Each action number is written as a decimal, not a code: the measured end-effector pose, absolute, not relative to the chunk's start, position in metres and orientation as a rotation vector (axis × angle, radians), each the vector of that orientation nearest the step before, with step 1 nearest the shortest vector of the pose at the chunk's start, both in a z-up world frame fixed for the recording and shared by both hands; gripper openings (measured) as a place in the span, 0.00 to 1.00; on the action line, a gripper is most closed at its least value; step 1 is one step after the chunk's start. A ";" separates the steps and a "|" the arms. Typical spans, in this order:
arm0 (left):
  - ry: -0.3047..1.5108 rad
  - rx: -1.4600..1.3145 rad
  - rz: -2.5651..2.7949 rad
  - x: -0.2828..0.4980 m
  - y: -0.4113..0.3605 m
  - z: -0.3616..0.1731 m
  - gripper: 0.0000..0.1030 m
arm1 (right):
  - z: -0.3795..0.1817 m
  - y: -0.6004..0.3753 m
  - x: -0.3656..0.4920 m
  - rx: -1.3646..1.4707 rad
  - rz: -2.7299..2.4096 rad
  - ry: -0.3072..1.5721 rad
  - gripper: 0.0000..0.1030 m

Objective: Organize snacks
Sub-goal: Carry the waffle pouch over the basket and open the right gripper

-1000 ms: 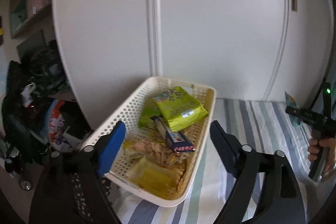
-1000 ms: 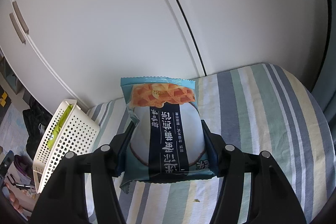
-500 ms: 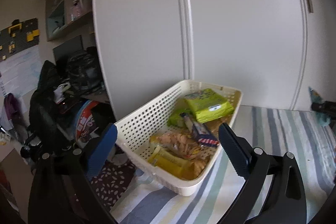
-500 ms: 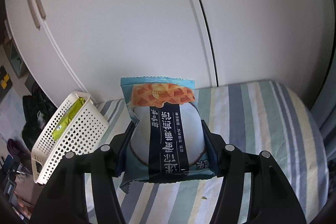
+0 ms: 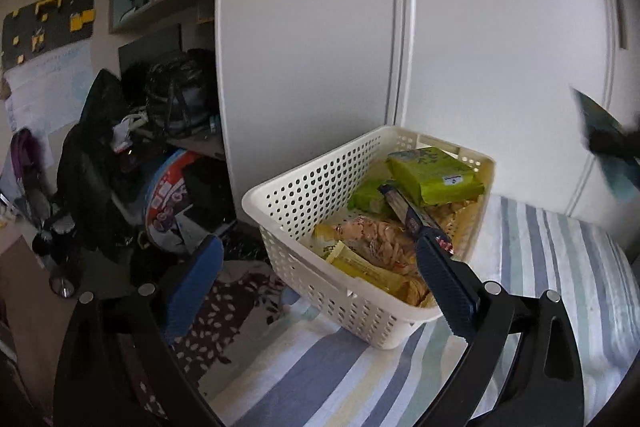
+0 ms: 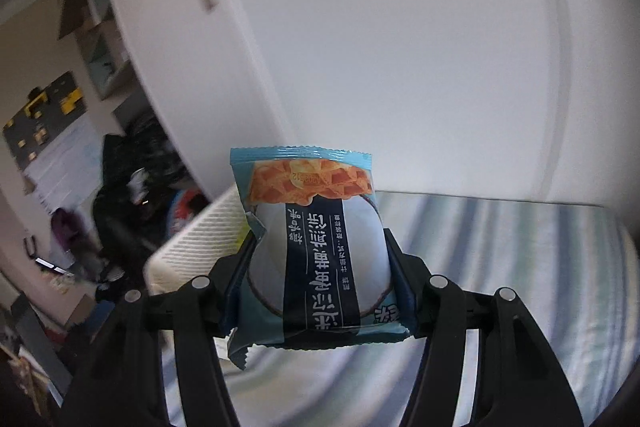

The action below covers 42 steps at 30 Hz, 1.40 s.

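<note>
The right gripper (image 6: pixel 318 291) is clamped on a blue waffle packet (image 6: pixel 316 247), both fingers pressed into its sides and the packet held upright above the striped bedcover (image 6: pixel 500 239). The left gripper (image 5: pixel 320 283) stands wide apart and holds nothing – its right finger (image 5: pixel 444 287) crosses in front of the cream basket (image 5: pixel 320 195), which sits at the bedcover's left edge beside the white wardrobe (image 5: pixel 480 47). Against half a second ago, the right view has swung left: the basket (image 6: pixel 200 239) now lies partly behind the packet, blurred. The left view alone shows the basket's contents – green packs (image 5: pixel 434 175), a dark bar, yellow wrappers – and a blurred corner of the packet at its right edge; the right view alone shows the packet's printed face
</note>
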<state>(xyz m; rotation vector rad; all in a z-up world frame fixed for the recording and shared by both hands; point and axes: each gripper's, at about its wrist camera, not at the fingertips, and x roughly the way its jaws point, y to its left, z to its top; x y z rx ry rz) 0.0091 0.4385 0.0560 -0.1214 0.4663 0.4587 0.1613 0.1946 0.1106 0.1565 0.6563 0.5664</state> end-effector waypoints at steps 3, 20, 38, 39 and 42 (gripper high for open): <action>0.450 -0.078 0.465 0.000 0.440 0.056 0.97 | 0.110 0.236 0.158 0.123 0.594 0.669 0.58; 0.405 -0.098 0.472 -0.020 0.461 0.043 0.97 | 0.072 0.375 0.176 -0.057 0.553 0.781 0.77; 0.412 -0.097 0.464 -0.018 0.459 0.041 0.97 | 0.077 0.327 0.140 -0.095 0.440 0.711 0.87; 0.410 -0.096 0.464 -0.018 0.458 0.041 0.97 | 0.075 0.323 0.135 -0.107 0.424 0.706 0.88; 0.410 -0.086 0.458 -0.017 0.457 0.040 0.97 | 0.071 0.314 0.124 -0.116 0.395 0.697 0.88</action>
